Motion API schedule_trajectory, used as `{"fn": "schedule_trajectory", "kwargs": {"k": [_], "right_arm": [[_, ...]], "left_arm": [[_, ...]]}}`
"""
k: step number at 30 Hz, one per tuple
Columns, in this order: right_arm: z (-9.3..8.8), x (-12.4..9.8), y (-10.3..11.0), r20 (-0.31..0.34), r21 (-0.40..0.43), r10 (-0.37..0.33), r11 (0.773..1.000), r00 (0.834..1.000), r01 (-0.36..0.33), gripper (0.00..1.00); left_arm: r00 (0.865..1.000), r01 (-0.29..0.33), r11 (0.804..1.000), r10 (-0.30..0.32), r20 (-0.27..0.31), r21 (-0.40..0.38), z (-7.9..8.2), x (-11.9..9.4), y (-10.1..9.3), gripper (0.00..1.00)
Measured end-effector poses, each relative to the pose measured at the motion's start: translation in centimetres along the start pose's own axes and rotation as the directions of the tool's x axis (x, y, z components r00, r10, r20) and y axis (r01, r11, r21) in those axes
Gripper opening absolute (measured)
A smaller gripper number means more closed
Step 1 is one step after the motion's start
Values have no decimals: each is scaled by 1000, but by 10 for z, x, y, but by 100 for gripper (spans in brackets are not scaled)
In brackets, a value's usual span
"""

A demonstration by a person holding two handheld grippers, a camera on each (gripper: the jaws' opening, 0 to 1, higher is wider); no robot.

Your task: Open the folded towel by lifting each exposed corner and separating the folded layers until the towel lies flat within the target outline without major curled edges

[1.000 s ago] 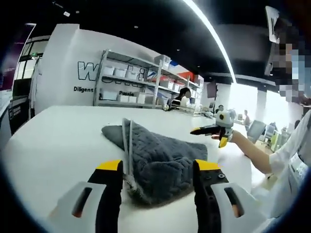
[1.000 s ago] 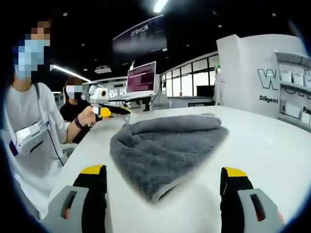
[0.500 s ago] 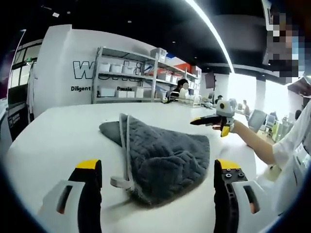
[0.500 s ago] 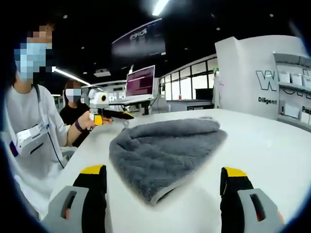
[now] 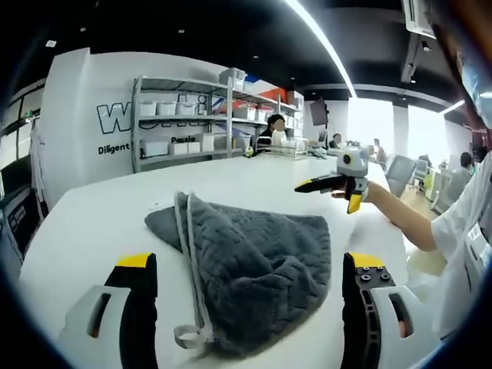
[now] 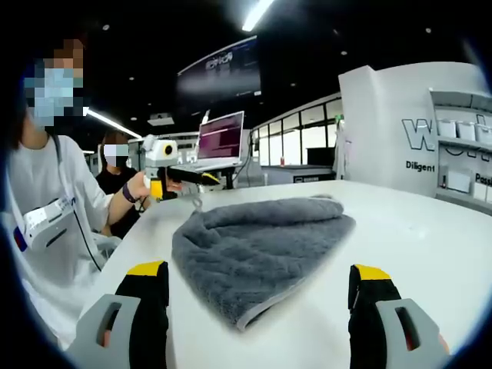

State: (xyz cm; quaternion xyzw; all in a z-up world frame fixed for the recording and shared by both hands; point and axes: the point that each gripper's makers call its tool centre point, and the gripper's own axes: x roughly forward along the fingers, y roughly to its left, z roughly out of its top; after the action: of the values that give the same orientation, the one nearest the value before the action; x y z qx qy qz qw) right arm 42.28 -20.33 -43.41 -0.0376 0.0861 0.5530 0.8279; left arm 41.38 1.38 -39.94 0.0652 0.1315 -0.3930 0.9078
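Observation:
A grey quilted towel (image 5: 254, 257) lies folded on the white table (image 5: 84, 223), with a pale hem running along its left fold and a small loop tag (image 5: 188, 336) at its near tip. My left gripper (image 5: 250, 265) is open wide, its yellow-tipped jaws on either side of the towel's near end without touching it. Beyond the towel's far right corner, a hand holds my right gripper (image 5: 329, 183) just above the table. In the right gripper view the same towel (image 6: 254, 246) shows its plush side, and my right gripper (image 6: 257, 270) is open and empty. My left gripper (image 6: 183, 177) hovers by the far corner.
Metal shelving (image 5: 184, 115) with white bins stands behind the table. A laptop (image 6: 219, 142) on a stand sits past the table's far edge. A second person (image 6: 115, 165) sits behind the operator. Bare table (image 6: 430, 231) lies to the right of the towel.
My left gripper's jaws have spread from a narrower gap around the towel's raised hem to wide open, and the view has pulled back. The hem now lies lower. My right gripper stayed open.

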Motion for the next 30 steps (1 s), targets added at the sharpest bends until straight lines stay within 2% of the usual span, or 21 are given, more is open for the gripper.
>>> {"fn": "schedule_trajectory", "kwargs": {"k": [4, 11, 12, 16, 20, 22, 26, 30], "right_arm": [[4, -1, 0, 13, -5, -3, 1000, 1000, 4, 99], [9, -2, 2, 29, -13, -4, 1000, 1000, 4, 99], [10, -2, 2, 32, -15, -4, 1000, 999, 4, 99], [12, -2, 2, 33, -18, -3, 1000, 999, 3, 99], [12, -1, 4, 32, -23, 0, 1000, 999, 0, 99], [12, 0, 5, 27, -27, -3, 1000, 1000, 4, 99], [15, 0, 6, 38, -32, 4, 999, 999, -3, 99], [16, 0, 5, 40, -30, 0, 1000, 999, 1, 99]], "left_arm": [[1000, 18, 1000, -18, -6, 1, 13, 17, 7, 99], [998, 66, 995, -66, -3, -79, 25, 55, 19, 96], [998, 54, 994, -57, -26, -94, 23, 69, 29, 95], [997, -2, 997, -4, -82, -73, 18, 100, 58, 90], [994, -50, 992, 39, -98, -112, 17, 120, 80, 86], [993, -84, 991, 75, -95, -101, 19, 135, 94, 85], [984, -121, 992, 118, -135, -19, 17, 155, 109, 79], [983, -107, 994, 104, -153, -8, 17, 173, 110, 73]]}}
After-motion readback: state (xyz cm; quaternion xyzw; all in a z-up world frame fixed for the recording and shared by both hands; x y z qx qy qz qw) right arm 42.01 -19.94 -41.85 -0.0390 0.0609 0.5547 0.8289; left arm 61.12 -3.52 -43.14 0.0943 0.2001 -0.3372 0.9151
